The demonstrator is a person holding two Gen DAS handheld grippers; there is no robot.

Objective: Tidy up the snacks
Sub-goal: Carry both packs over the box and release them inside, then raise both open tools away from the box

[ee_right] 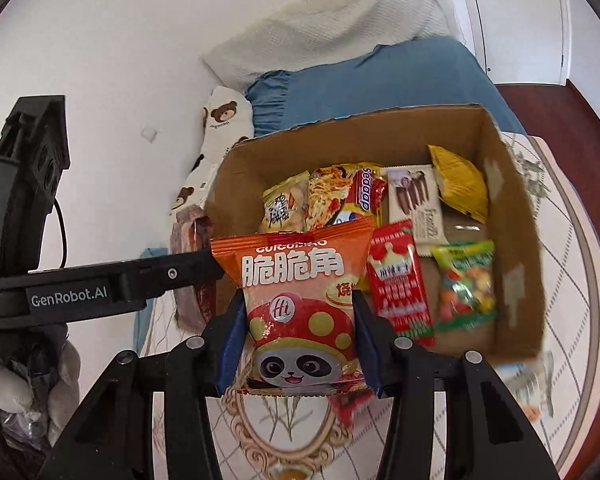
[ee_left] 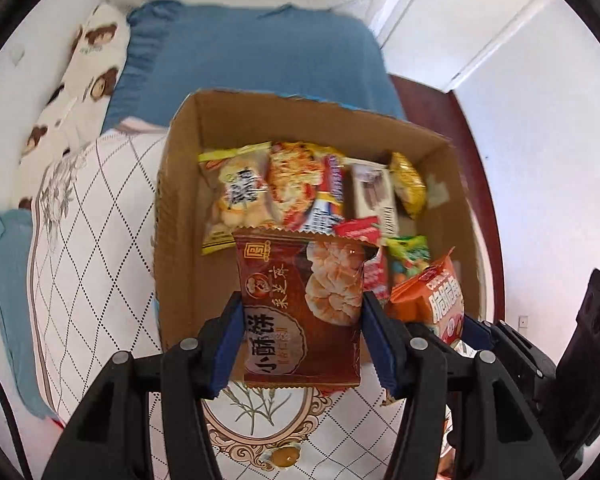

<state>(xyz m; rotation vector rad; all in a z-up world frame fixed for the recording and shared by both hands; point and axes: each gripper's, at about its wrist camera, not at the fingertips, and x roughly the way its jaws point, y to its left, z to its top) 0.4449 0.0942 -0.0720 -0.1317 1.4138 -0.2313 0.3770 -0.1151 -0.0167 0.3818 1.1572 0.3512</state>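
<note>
Two handheld grippers each carry a snack packet above an open cardboard box.

The left gripper [ee_left: 300,344] pinches a brown pastry packet [ee_left: 300,312] by its side edges; the right gripper [ee_right: 296,344] pinches an orange panda packet [ee_right: 300,300] likewise. Both packets stand upright, long axis pointing ahead, and the box [ee_right: 516,240] lies just ahead and below, already half filled. It rests on a quilted white cover [ee_left: 96,220] on a bed, near a blue pillow [ee_left: 260,52].

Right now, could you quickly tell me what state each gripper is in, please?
Left gripper: closed on the brown pastry packet.
Right gripper: closed on the orange panda snack bag.
</note>
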